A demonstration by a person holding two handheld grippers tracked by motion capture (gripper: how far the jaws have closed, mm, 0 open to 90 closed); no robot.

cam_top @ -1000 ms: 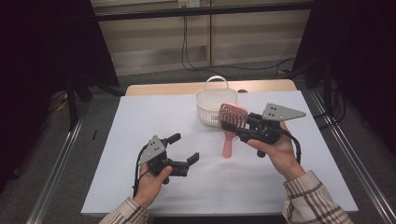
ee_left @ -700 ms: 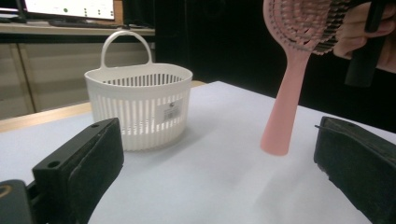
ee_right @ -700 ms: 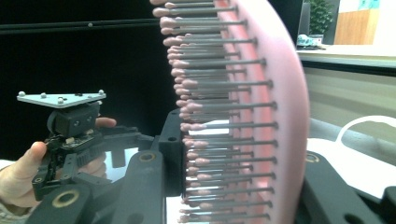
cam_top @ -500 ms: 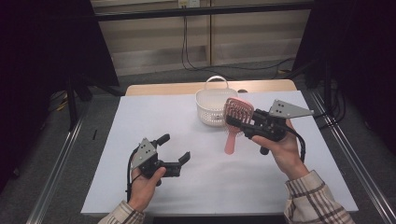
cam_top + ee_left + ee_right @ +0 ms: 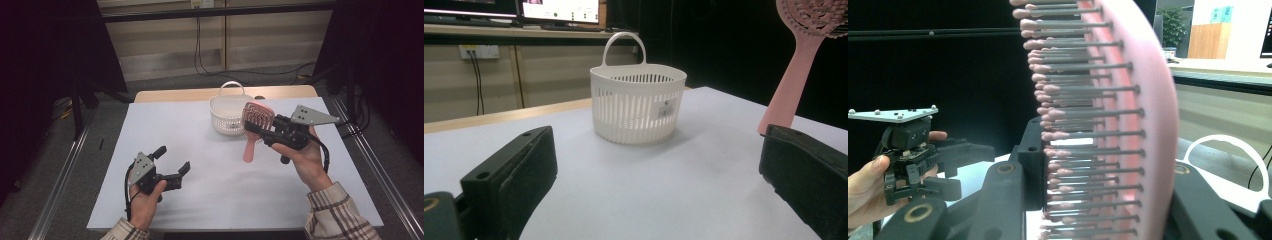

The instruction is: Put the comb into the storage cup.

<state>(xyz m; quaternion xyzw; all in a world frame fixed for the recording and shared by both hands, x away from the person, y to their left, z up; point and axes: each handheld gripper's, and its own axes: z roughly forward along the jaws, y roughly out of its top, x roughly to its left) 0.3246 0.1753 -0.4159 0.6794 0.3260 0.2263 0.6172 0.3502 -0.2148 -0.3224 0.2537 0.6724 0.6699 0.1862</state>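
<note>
Pink hairbrush is held off the counter in the right hand-held gripper, just right of the white basket in the high view, head up and handle hanging down toward the sheet. The right gripper view adds what the high view cannot resolve: the two black jaws close on the brush head from either side, one against the bristle face, the other behind the curved pink back, and the bristles are thin grey pins with rounded pink tips set in rows. The left gripper view shows the brush from below, its smooth tapered handle ending above the counter, and the basket standing upright on the sheet: slotted plastic walls, an arched handle, a small label on the side. Left hand-held gripper sits near the front left of the counter, jaws spread wide with nothing between them; the right gripper view shows it far off in the person's hand. Counter is covered with a matte pale sheet; a bare wooden strip shows at its far edge.
</note>
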